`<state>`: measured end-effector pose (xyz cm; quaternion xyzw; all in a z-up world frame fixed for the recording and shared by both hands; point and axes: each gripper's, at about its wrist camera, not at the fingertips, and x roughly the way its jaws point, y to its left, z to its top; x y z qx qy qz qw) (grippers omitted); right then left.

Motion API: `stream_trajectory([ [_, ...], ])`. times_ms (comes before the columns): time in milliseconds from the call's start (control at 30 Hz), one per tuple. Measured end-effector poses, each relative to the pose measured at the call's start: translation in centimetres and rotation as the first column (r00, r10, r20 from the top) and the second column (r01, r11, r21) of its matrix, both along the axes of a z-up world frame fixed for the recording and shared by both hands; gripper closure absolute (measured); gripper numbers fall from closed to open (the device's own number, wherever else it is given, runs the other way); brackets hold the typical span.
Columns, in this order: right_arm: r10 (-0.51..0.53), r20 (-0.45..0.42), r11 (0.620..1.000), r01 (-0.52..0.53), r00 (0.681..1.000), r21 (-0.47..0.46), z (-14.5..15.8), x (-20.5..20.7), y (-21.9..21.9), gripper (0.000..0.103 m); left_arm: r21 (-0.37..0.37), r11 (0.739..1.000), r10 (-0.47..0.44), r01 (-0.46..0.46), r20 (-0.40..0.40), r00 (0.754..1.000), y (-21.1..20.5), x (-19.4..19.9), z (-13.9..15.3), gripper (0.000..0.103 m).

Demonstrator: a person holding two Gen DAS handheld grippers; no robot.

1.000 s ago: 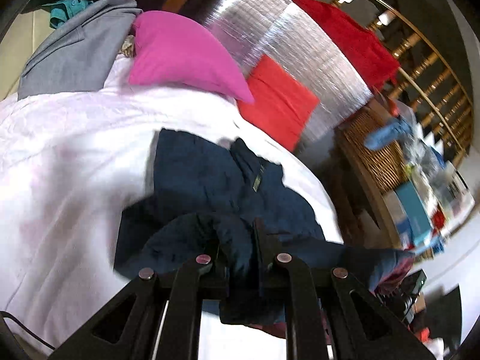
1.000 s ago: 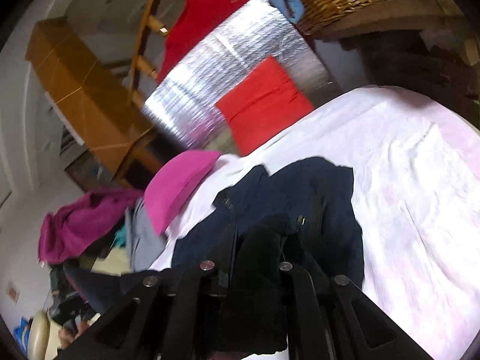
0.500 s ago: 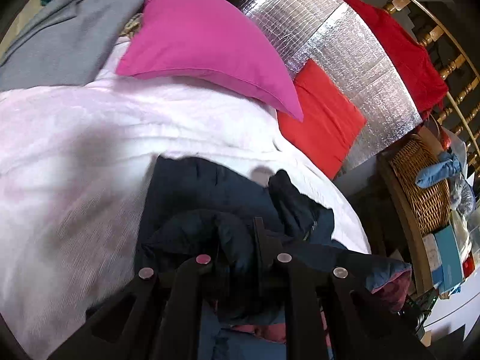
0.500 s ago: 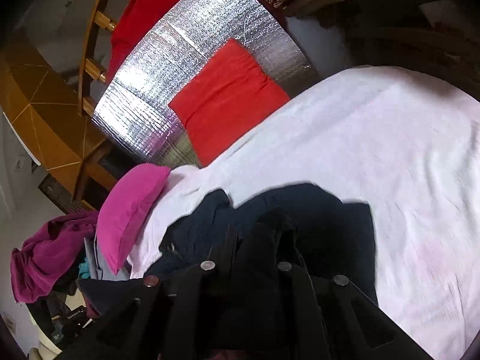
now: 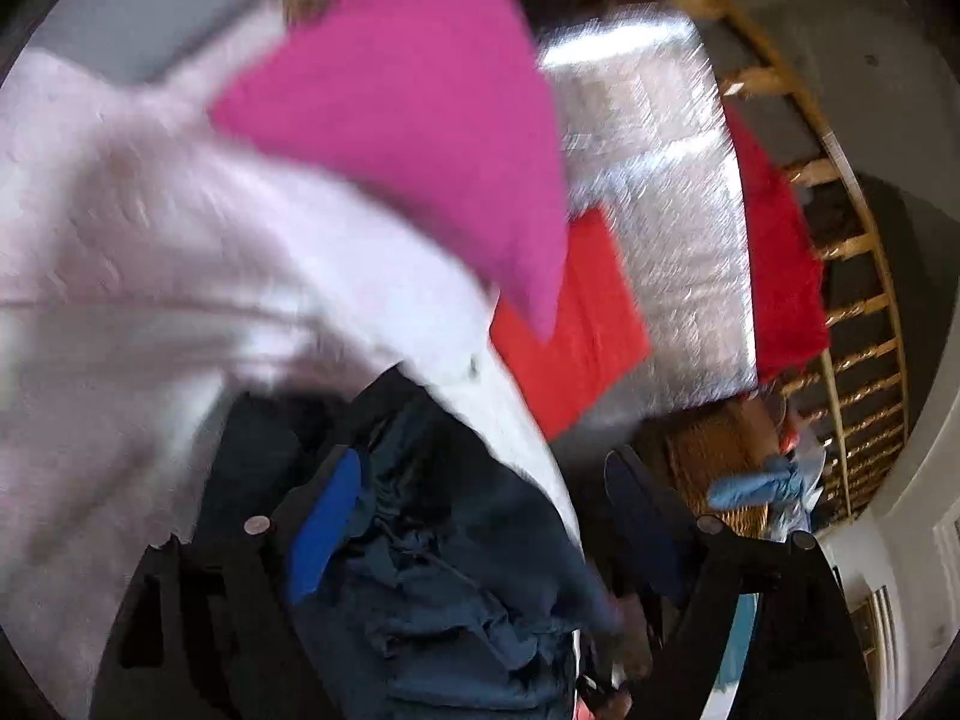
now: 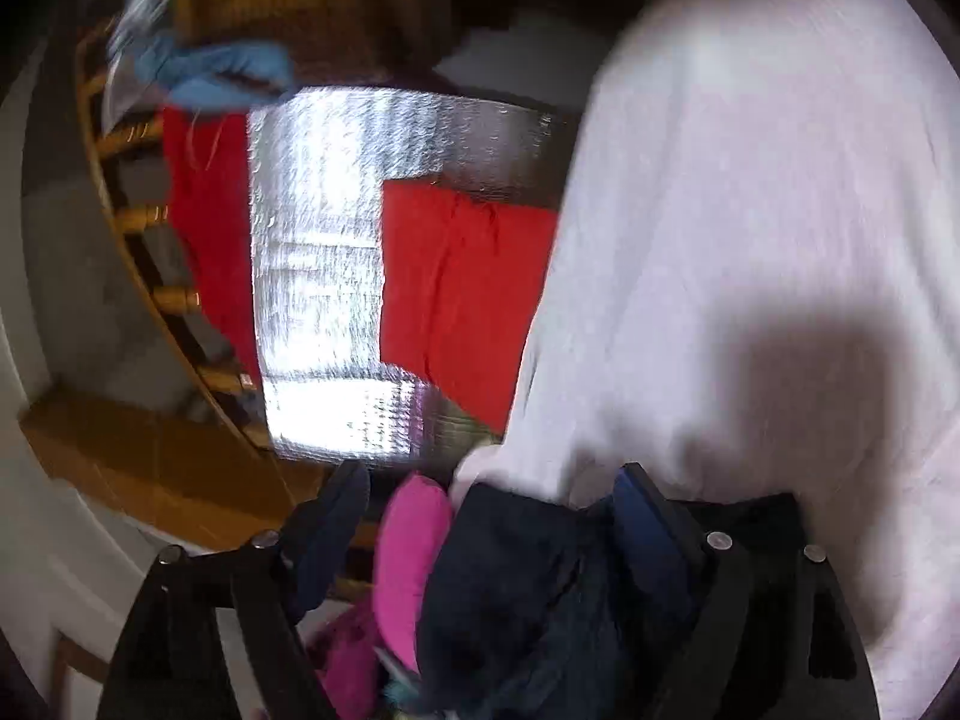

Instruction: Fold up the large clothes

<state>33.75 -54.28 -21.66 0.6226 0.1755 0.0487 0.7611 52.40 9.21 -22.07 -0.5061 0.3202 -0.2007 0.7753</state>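
Note:
A dark navy garment (image 5: 456,546) lies crumpled on the pale pink bed sheet (image 5: 150,276), close under the left wrist camera. My left gripper (image 5: 480,504) has its jaws opening wide, and the navy cloth sits loose between them, with neither blue pad pressing on it. In the right wrist view the same navy garment (image 6: 528,576) bunches between the spread fingers of my right gripper (image 6: 492,513), whose jaws are opening too, clear of the cloth. Both views are blurred by motion.
A magenta cushion (image 5: 408,108) and a red cushion (image 5: 576,324) rest at the bed's head against a silver foil panel (image 5: 660,180). A red garment (image 5: 780,264) hangs on a wooden railing. A wicker basket (image 5: 708,456) holds a blue cloth (image 5: 756,486). Bare sheet (image 6: 750,210) spreads to the right.
Both grippers were shut on the navy garment and now stand wide apart, with the cloth released. Both have dropped closer to the bed and rolled, so the cushions and foil panel look larger.

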Motion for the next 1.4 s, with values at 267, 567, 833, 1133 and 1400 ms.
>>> stream_trajectory([
  [267, 0.046, -0.142, 0.957, -0.084, 0.989, -0.278, 5.4, -3.1, 5.2, 0.017, 0.271, 0.961, 0.067, -0.053, -0.044, 0.997, -2.1, -7.8, 2.3, 0.018],
  [567, 0.149, -0.218, 0.948, -0.202, 0.964, -0.244, 3.5, -11.5, 10.4, 0.017, 0.408, 0.913, 0.052, 0.021, -0.168, 0.984, -5.4, -15.2, 0.2, 0.018],
  [833, 0.212, -0.321, 0.971, -0.236, 0.923, -0.036, -2.1, -15.8, 12.9, 0.017, 0.309, 0.949, 0.052, 0.06, -0.341, 0.939, -4.6, -16.0, -3.7, 0.018],
  [1133, 0.157, -0.316, 0.983, -0.179, 0.936, -0.044, -5.9, -11.8, 12.7, 0.017, 0.123, 0.99, 0.112, -0.069, -0.38, 0.918, -3.1, -13.3, -6.6, 0.016],
  [1400, 0.109, -0.32, 0.977, -0.162, 0.941, -0.142, -4.7, -10.3, 12.9, 0.063, 0.137, 0.987, 0.124, -0.084, -0.317, 0.94, -3.1, -13.2, -6.2, 0.063],
])
